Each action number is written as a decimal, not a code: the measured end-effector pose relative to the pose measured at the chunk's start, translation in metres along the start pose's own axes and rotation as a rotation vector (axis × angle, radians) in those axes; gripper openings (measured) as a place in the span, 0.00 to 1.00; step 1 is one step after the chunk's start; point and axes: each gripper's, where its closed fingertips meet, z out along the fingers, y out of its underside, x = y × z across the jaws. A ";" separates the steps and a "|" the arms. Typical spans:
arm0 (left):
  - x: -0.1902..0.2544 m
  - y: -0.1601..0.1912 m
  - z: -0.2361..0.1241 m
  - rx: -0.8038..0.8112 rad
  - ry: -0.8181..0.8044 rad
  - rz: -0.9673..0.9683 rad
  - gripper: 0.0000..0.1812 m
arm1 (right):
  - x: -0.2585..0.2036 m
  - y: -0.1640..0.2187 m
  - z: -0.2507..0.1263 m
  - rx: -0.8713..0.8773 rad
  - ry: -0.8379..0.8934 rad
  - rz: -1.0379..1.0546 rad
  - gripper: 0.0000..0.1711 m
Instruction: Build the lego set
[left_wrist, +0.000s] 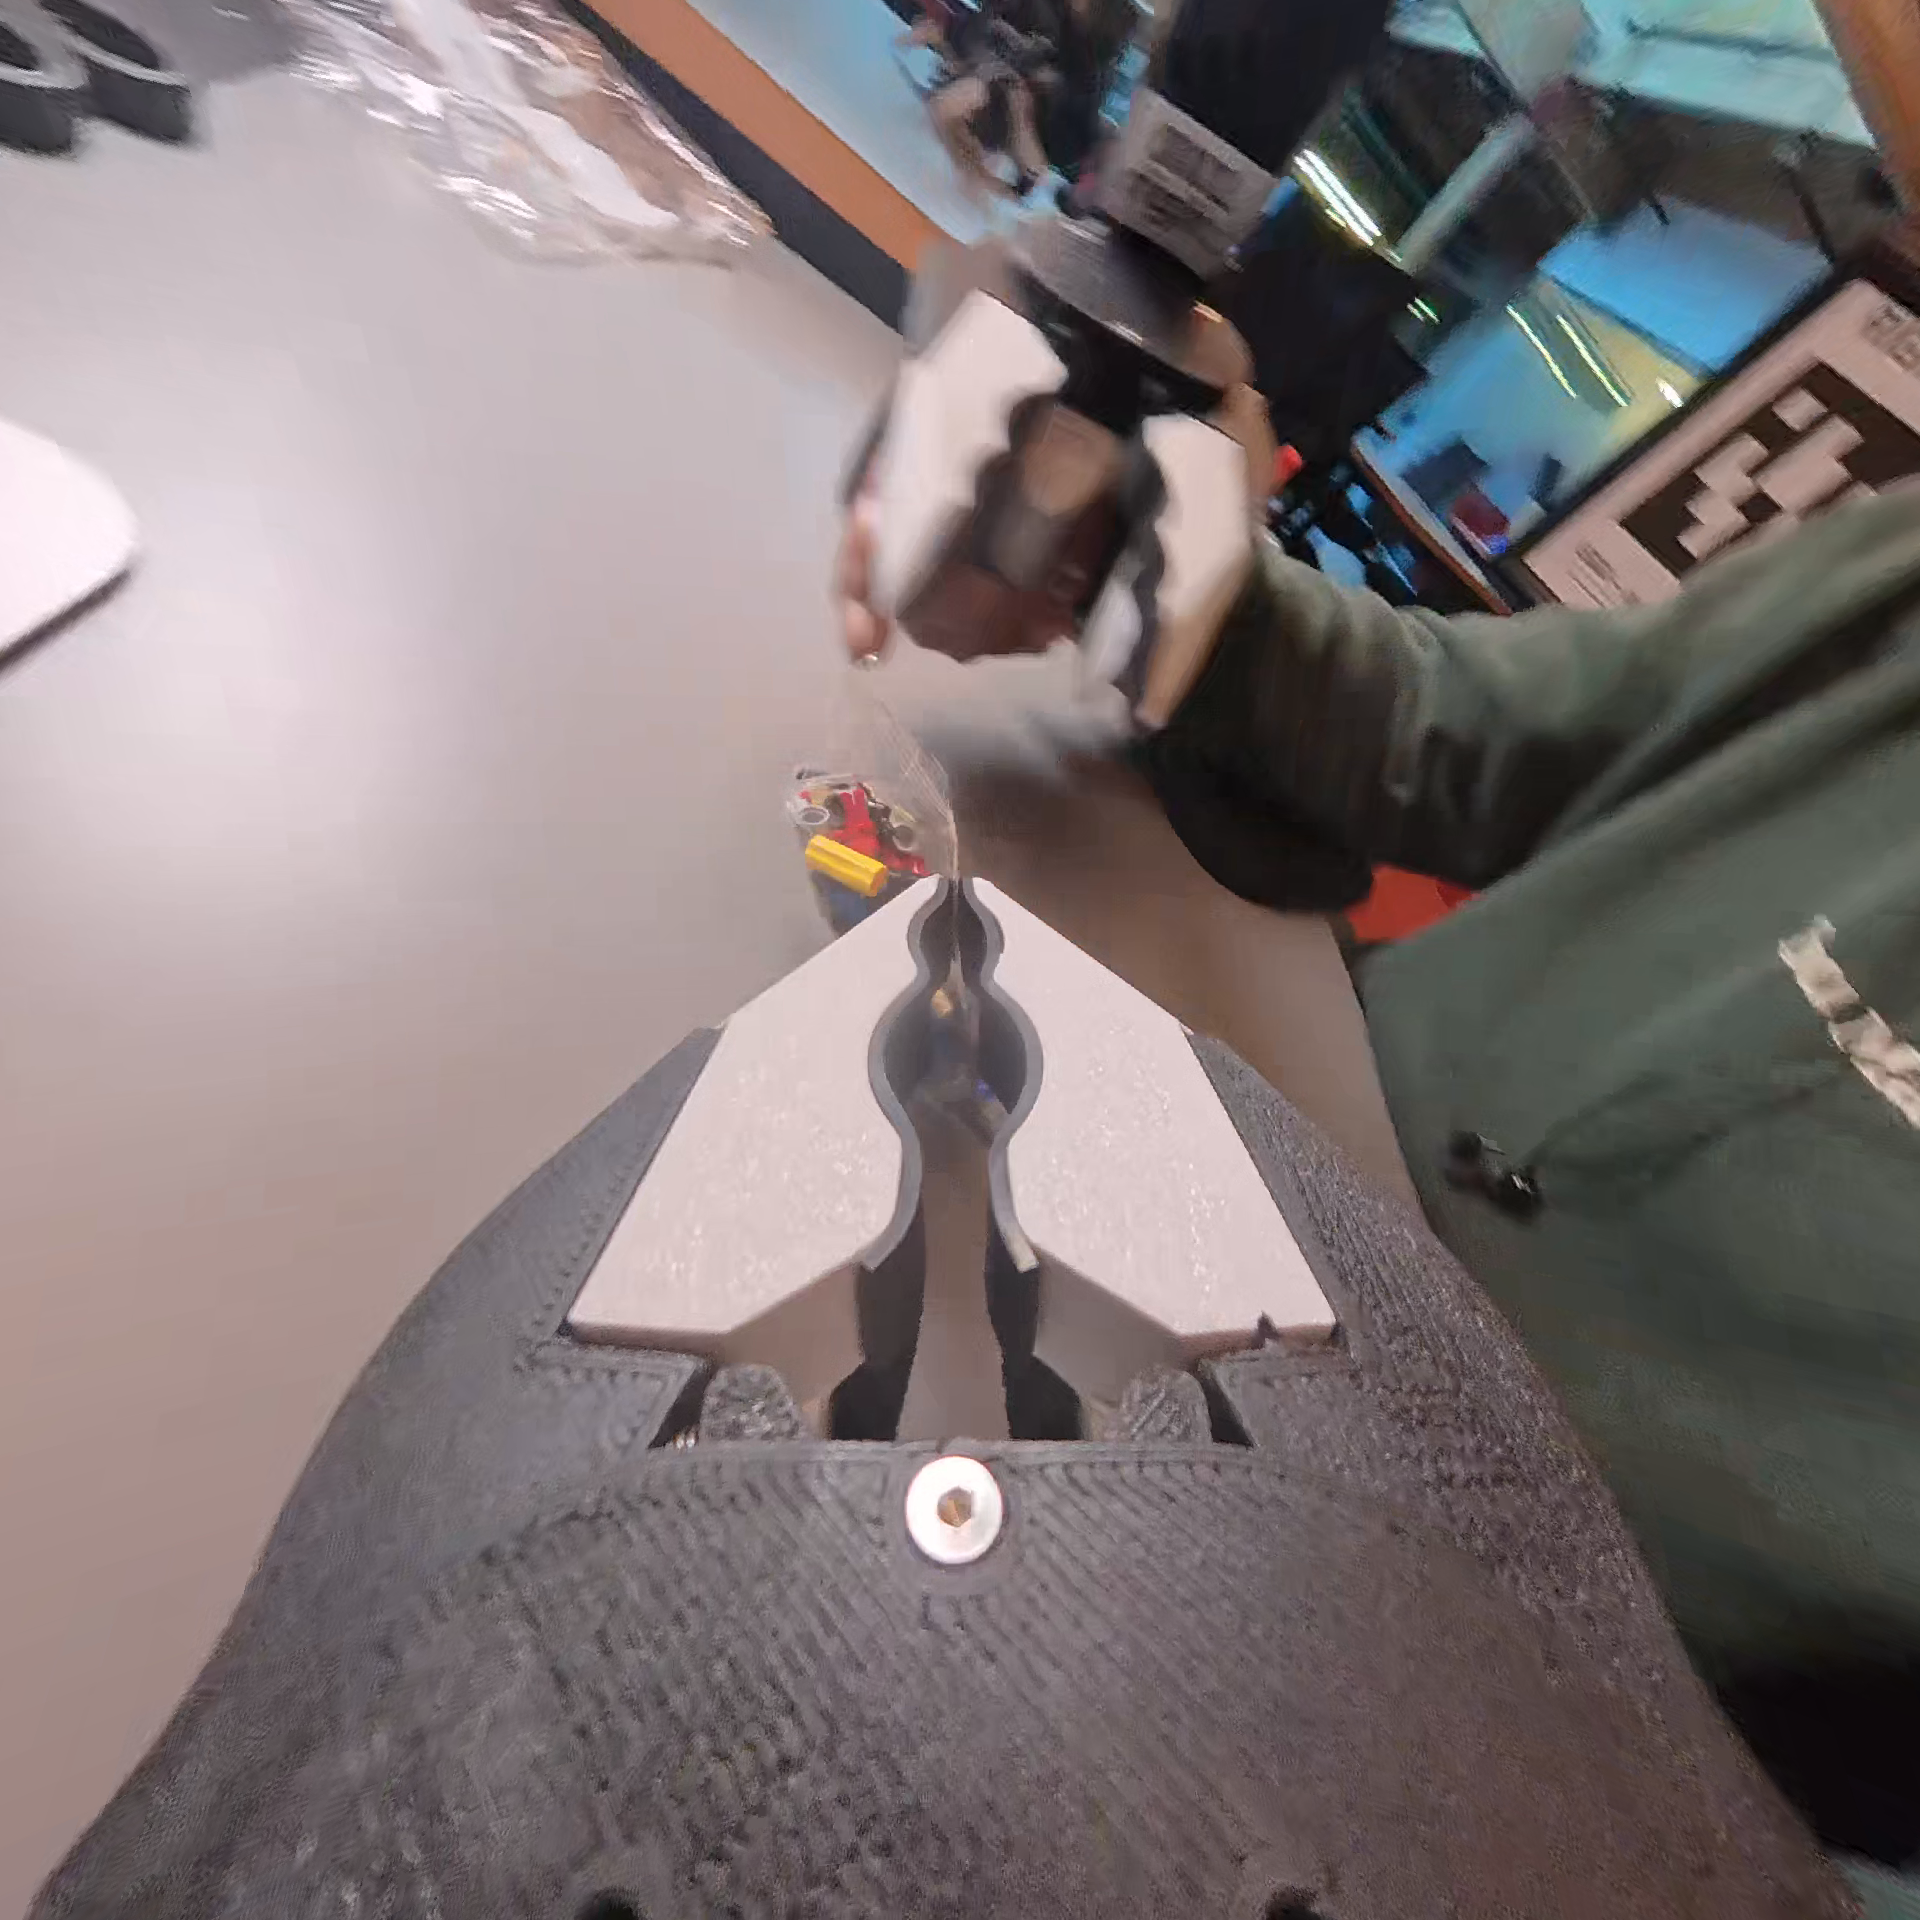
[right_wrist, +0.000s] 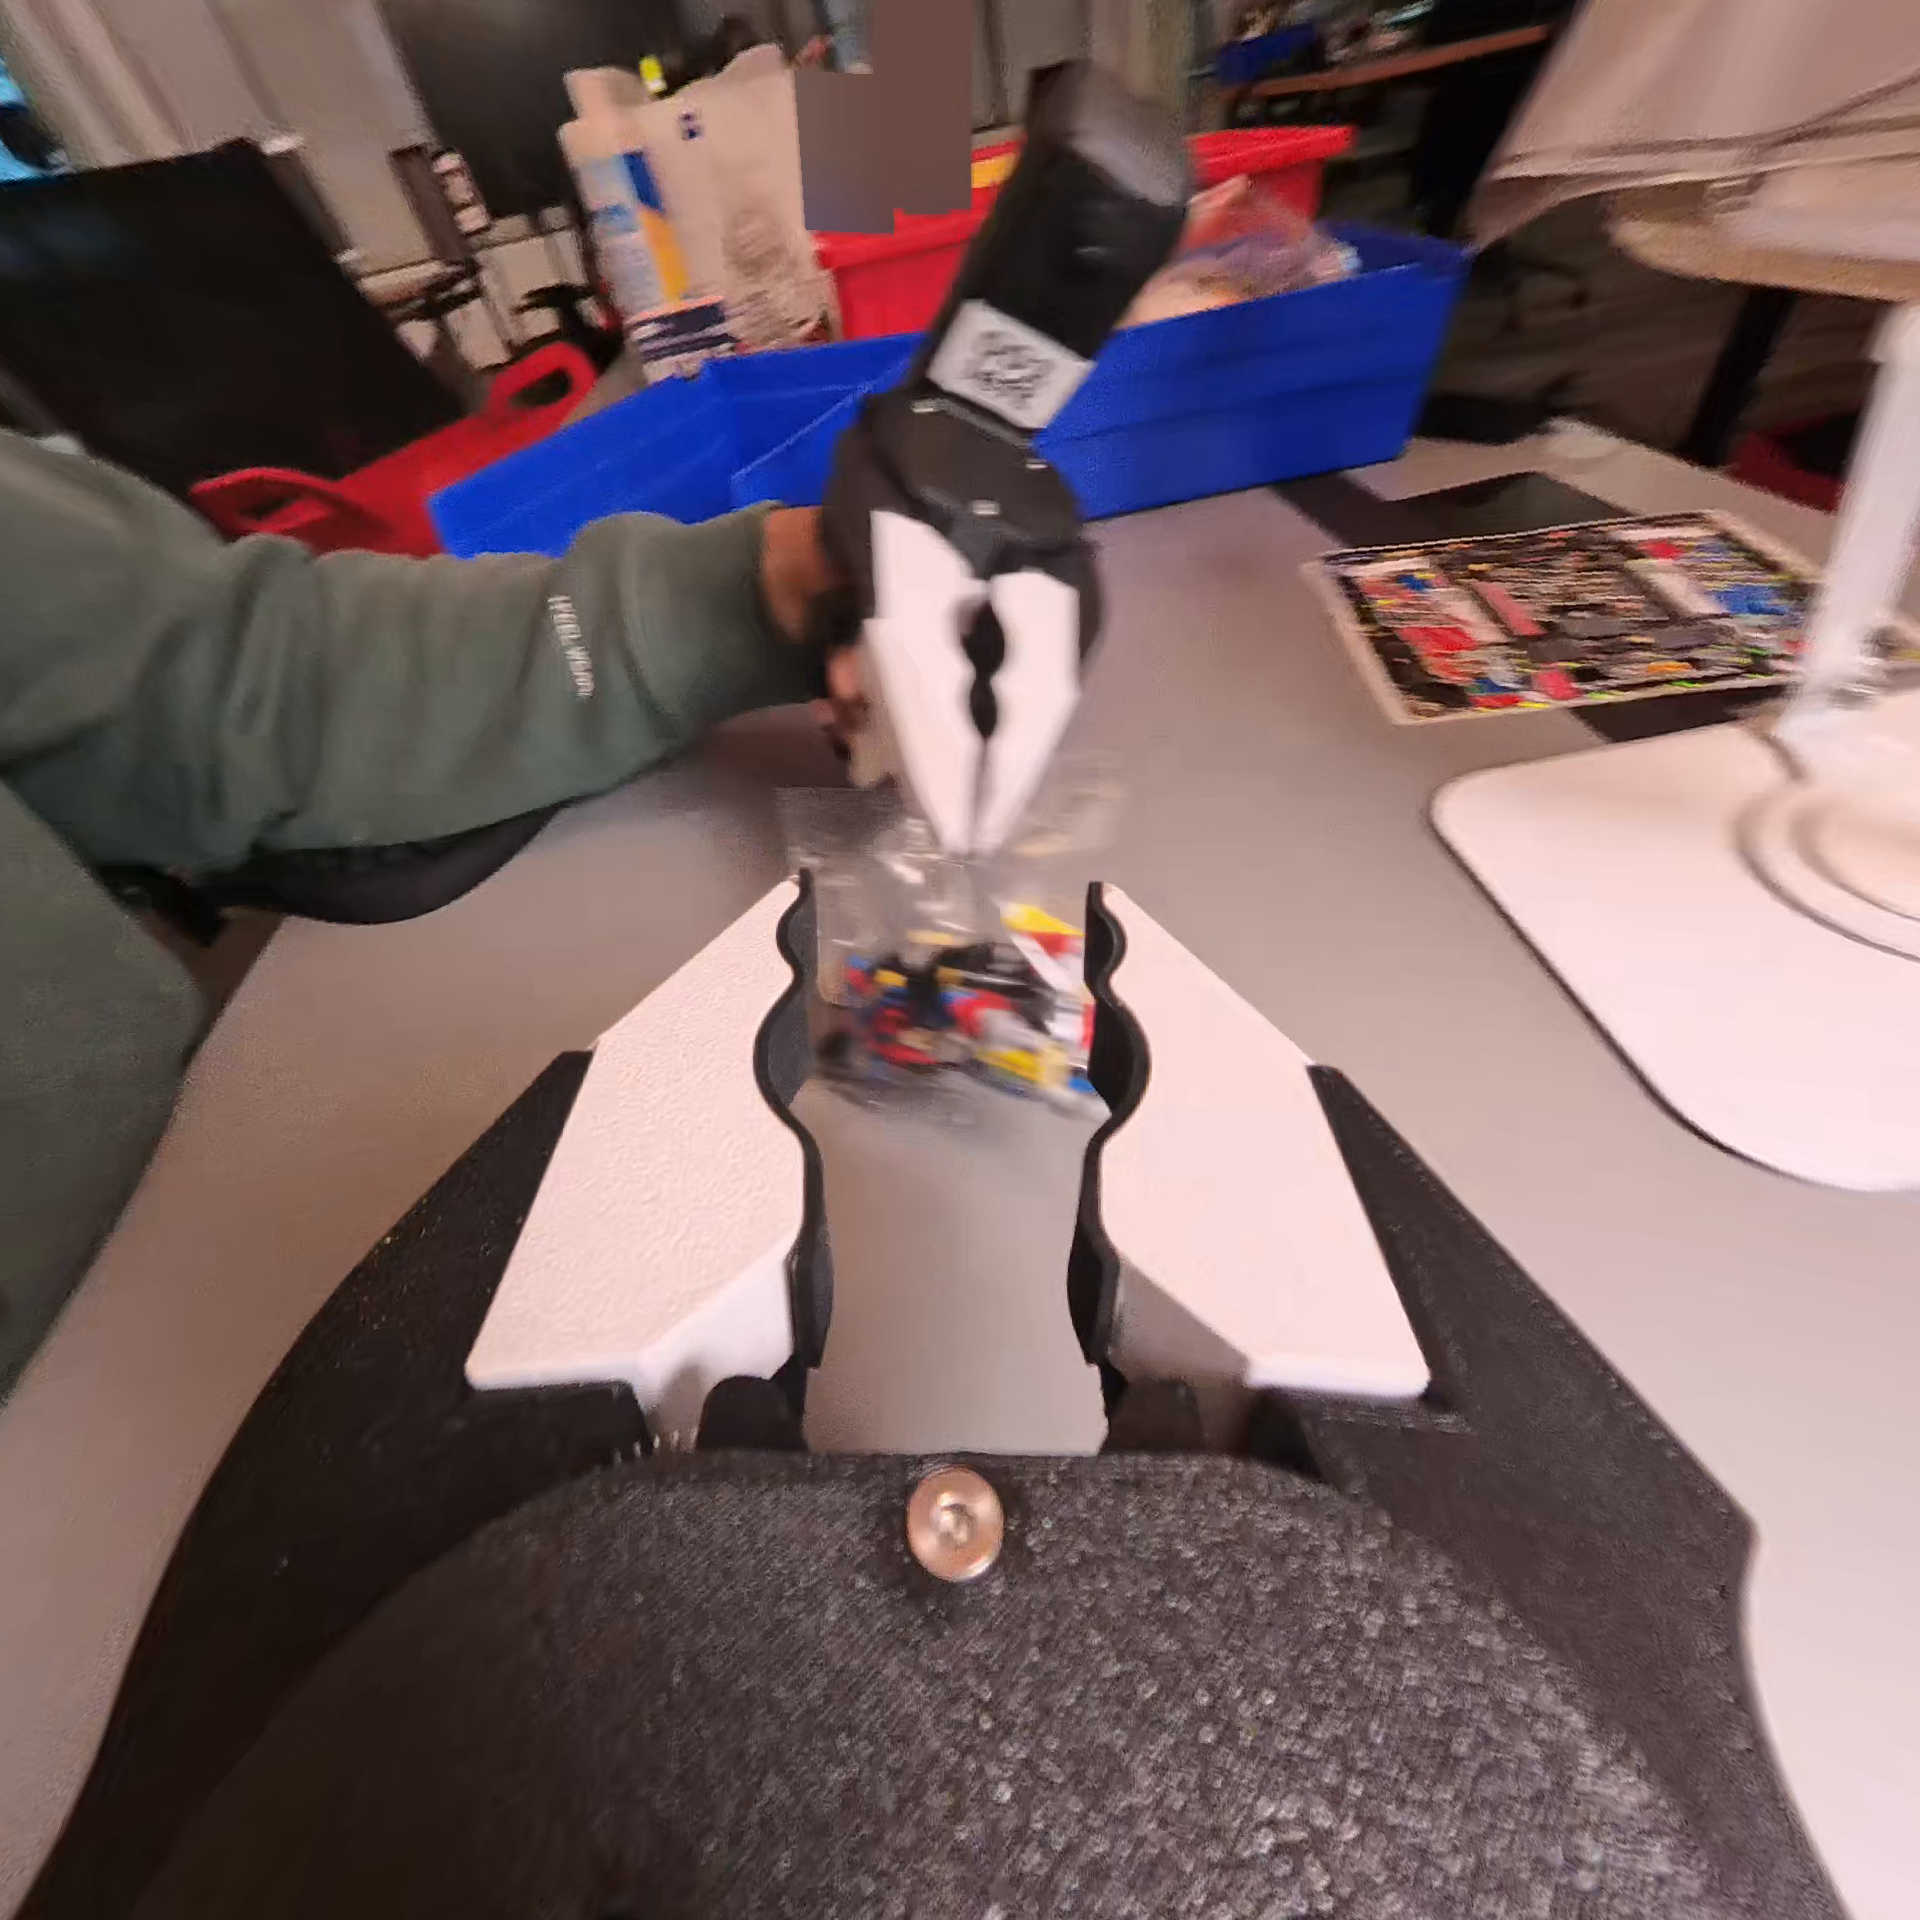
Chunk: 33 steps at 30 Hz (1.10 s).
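A clear plastic bag of small red, yellow, blue and black lego pieces (right_wrist: 956, 997) hangs just above the grey table (right_wrist: 1299, 935). My left gripper (left_wrist: 954, 885) is shut on the bag's top edge; the pieces (left_wrist: 857, 836) show just beyond its tips. It also shows in the right wrist view (right_wrist: 971, 844), pointing down and pinching the bag. My right gripper (right_wrist: 951, 925) is open, its fingers standing on either side of the bag without touching it. In the left wrist view my right gripper (left_wrist: 1013, 655) is blurred and open above the bag.
A printed instruction sheet (right_wrist: 1558, 613) lies at the right. A white lamp base (right_wrist: 1662, 987) sits near it. Blue bins (right_wrist: 1247, 416) and red bins (right_wrist: 914, 260) stand along the table's far side. A green sleeve (right_wrist: 364, 675) reaches in from the left. Crumpled clear plastic (left_wrist: 540, 135) lies farther off. Tip to tip, the grippers are about 5 cm apart.
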 end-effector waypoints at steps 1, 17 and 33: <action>0.008 0.003 0.001 -0.017 0.041 0.022 0.00 | 0.007 0.002 -0.007 0.008 0.012 0.016 0.29; 0.017 -0.002 0.012 0.016 0.077 0.065 0.09 | -0.007 0.022 0.004 -0.031 -0.139 0.168 0.00; 0.026 0.018 0.037 -0.138 0.068 0.102 0.00 | -0.026 0.025 0.011 -0.054 -0.230 0.173 0.06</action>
